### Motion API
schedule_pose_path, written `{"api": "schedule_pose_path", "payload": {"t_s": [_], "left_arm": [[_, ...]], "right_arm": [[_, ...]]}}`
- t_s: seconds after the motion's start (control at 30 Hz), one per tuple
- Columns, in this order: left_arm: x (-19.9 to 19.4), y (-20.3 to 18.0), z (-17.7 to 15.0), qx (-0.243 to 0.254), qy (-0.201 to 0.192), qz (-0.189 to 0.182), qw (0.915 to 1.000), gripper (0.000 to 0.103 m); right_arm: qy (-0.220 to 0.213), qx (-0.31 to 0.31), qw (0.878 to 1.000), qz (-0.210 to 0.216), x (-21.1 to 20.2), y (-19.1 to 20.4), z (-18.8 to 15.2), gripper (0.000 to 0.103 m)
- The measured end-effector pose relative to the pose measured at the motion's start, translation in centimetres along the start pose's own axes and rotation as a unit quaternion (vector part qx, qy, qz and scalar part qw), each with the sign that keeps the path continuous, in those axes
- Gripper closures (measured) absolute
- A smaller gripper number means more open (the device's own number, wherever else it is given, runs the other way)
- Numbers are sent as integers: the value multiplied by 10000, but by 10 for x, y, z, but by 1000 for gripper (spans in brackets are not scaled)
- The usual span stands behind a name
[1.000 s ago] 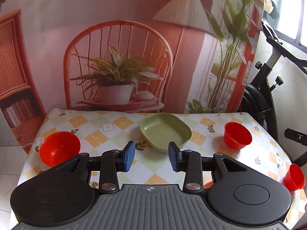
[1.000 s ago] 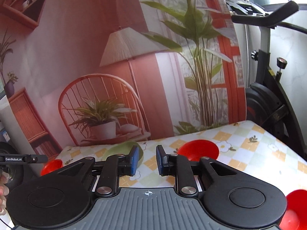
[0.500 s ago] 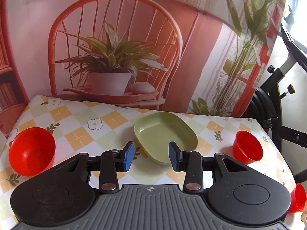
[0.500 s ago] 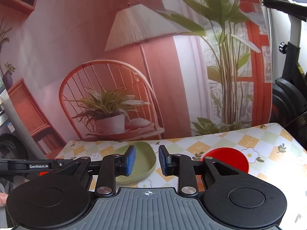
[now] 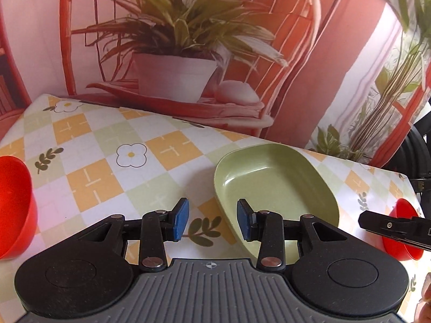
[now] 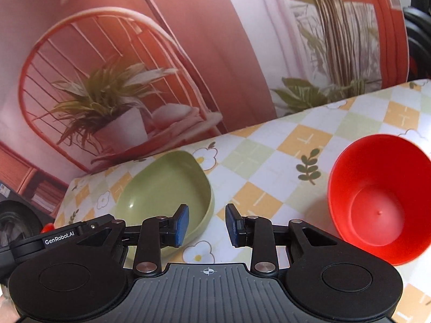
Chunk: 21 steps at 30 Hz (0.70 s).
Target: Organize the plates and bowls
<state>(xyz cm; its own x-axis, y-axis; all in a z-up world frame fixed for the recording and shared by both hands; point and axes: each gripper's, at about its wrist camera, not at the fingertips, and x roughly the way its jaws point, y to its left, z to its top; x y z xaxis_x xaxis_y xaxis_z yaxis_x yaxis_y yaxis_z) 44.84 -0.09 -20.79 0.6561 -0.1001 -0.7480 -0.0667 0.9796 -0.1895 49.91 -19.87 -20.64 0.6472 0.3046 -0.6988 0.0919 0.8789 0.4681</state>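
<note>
- One printed backdrop (image 5: pixel 269 53) fills the rear of both views; it pictures a red wire chair, a potted plant in a white pot, and tall leafy stems.
- Table (image 5: pixel 107 161): covered by a checked cloth of orange, pale green and white squares with flower and leaf motifs; its far edge meets the backdrop.
- Exercise machine (image 6: pixel 417 40): dark parts show at the right margin, beyond the table.
- Green plate (image 5: pixel 277 188): a rounded rectangular dish, empty, lying flat near the middle of the table.
- Right red bowl (image 6: pixel 377 202): empty, tilted so that its mouth faces the right wrist camera, on the cloth to the right of the plate and apart from it.
- Left red bowl (image 5: pixel 13 207): cut off by the left margin of the left wrist view, well apart from the plate; contents not visible.
- Left gripper (image 5: pixel 211 223): jaws parted and holding nothing; they straddle the near left rim of the plate, whether touching it cannot be told.
- Right gripper (image 6: pixel 207 224): jaws parted and holding nothing; they straddle the near right rim of the same plate.
</note>
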Motion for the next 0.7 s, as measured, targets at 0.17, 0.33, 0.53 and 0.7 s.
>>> {"api": "schedule_pose_path", "payload": {"t_s": [0.17, 0.33, 0.53, 0.7], "left_arm": [[14, 0, -1, -9, 39, -78, 10000, 63], [23, -2, -5, 43, 56, -143, 9999, 67], [24, -10, -10, 328, 12, -86, 9994, 90], [21, -12, -13, 352, -19, -106, 9993, 89]], "right_arm": [[11, 7, 10000, -24, 18, 1, 1, 74], [58, -93, 9998, -151, 33, 4, 1, 74], [50, -273, 9993, -262, 43, 10, 0, 82], [102, -368, 9989, -257, 44, 14, -2, 91]]}}
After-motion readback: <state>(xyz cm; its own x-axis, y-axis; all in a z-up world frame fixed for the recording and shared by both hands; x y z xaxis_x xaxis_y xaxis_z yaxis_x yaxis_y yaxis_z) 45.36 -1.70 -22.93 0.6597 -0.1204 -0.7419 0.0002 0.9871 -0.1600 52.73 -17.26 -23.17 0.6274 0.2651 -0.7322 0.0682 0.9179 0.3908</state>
